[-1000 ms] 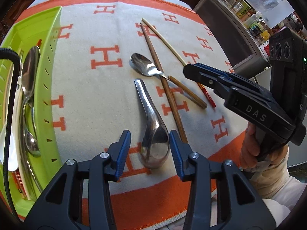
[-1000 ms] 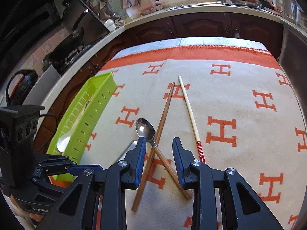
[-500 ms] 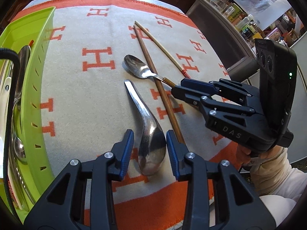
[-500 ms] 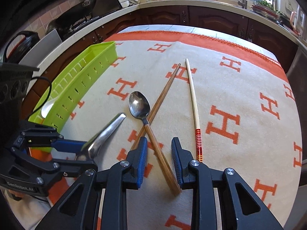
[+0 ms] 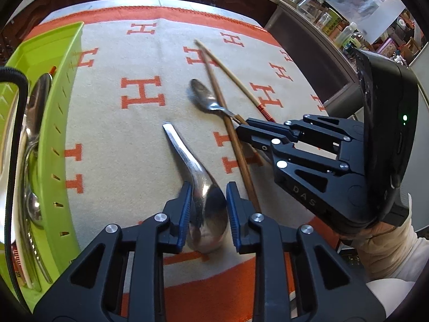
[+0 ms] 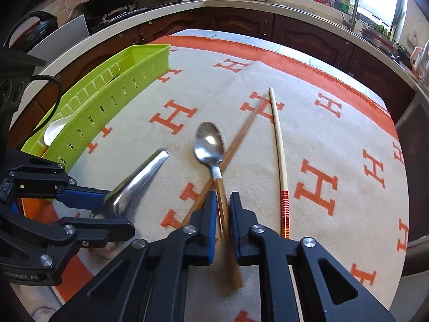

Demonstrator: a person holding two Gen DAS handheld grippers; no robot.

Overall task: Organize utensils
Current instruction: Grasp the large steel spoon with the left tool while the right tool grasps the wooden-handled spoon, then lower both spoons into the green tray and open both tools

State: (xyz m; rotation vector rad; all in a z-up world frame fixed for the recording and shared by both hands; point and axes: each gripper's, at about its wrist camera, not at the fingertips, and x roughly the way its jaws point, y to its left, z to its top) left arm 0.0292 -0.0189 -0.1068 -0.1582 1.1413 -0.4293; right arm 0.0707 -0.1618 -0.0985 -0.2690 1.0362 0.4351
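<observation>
The left gripper (image 5: 208, 213), jaws narrow, is clasping the bowl of the steel soup spoon (image 5: 199, 185). The right gripper (image 6: 222, 216), marked "DAS", is pinching the wooden-handled spoon (image 6: 211, 147). Two chopsticks (image 6: 278, 150) are lying beside on the H-patterned blanket (image 6: 335, 123); green tray (image 6: 107, 94) left.

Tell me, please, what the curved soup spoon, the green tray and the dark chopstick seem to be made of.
Curved silver soup spoon: polished metal, probably steel; it mirrors the light. Lime-green slotted tray: matte moulded plastic, judging by its uniform colour and cut slots. Dark brown chopstick: apparently wood, dull and unreflective.
</observation>
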